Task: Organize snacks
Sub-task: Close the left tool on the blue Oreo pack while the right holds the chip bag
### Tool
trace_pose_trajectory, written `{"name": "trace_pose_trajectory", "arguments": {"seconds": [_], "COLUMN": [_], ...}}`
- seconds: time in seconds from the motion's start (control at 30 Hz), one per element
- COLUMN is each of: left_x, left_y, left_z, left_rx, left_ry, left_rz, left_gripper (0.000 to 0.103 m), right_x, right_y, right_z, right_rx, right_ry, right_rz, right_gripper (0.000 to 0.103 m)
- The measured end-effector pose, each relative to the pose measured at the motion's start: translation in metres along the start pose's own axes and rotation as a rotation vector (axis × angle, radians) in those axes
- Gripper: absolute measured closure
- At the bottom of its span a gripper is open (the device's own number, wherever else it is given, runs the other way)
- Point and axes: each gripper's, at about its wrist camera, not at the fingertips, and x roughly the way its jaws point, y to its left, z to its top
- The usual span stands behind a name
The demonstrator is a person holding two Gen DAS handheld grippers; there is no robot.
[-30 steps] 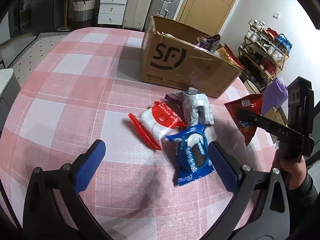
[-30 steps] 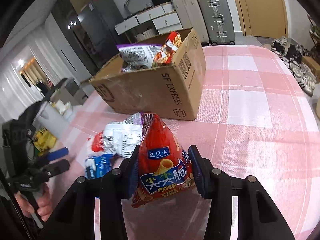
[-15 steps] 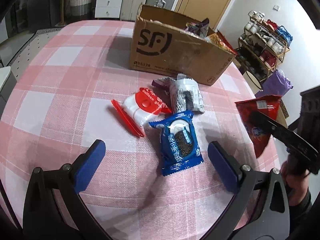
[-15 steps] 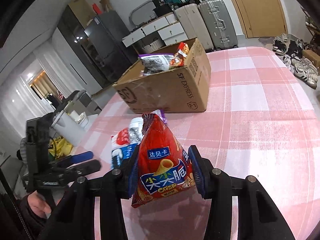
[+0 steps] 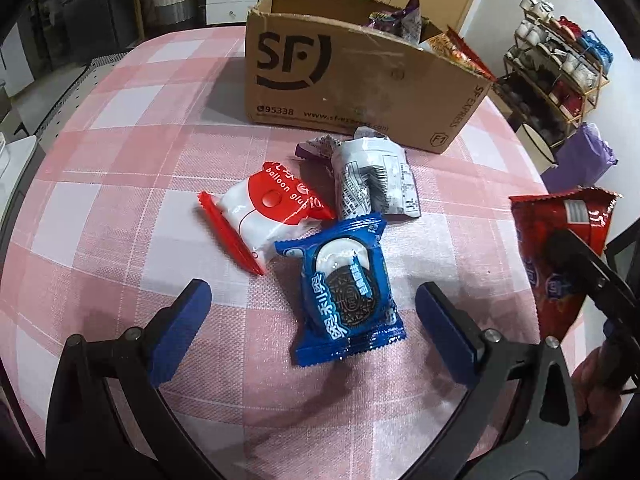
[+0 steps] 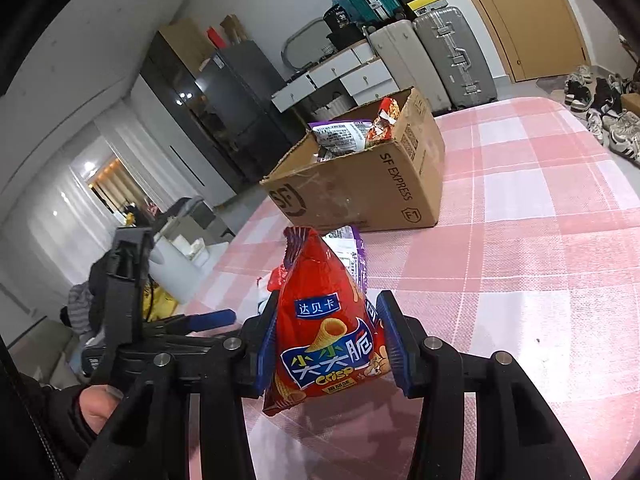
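Note:
My left gripper (image 5: 310, 304) is open and hangs over a blue cookie packet (image 5: 347, 292), which lies on the pink checked tablecloth (image 5: 120, 152) between the blue pads. Just beyond it lie a red-and-white packet (image 5: 267, 210), a silver packet (image 5: 374, 178) and a small purple packet (image 5: 316, 147). My right gripper (image 6: 326, 338) is shut on a red crisp bag (image 6: 326, 320), held above the cloth; this bag (image 5: 560, 248) also shows at the right edge of the left wrist view. A cardboard box (image 5: 352, 76) with snacks inside stands at the far side.
The table's edge (image 5: 532, 152) curves close on the right, with a shoe rack (image 5: 560, 64) and a purple bag (image 5: 584, 156) on the floor beyond. Suitcases (image 6: 440, 56) and white drawers (image 6: 340, 76) stand behind the box (image 6: 360, 184). A person's hand (image 6: 96, 404) holds the left tool.
My left gripper has moved in over the blue cookie packet, which now lies between its pads. The right gripper has swung with the crisp bag, and the box looks farther off.

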Motion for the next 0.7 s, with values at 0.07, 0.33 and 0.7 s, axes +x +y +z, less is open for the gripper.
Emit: {"name": "trace_pose_trajectory", "arguments": {"seconds": [0.07, 0.33, 0.7], "left_x": [0.002, 0.009, 0.013], "left_y": [-0.002, -0.004, -0.007], "left_z": [0.001, 0.002, 0.000], "left_rx": [-0.002, -0.013, 0.021], "left_ry": [0.010, 0.014, 0.026], "left_rz": [0.019, 0.016, -0.058], "left_gripper": [0.002, 0.019, 0.061], "right_x": [-0.001, -0.006, -0.011], "right_y": [-0.002, -0.009, -0.011], "right_z": [0.000, -0.001, -0.002], "right_rx": [0.009, 0.041, 0.046], "right_ry": [-0.008, -0.034, -0.071], "right_rz": [0.017, 0.062, 0.089], "right_gripper": [0.056, 0.056, 0.056]}}
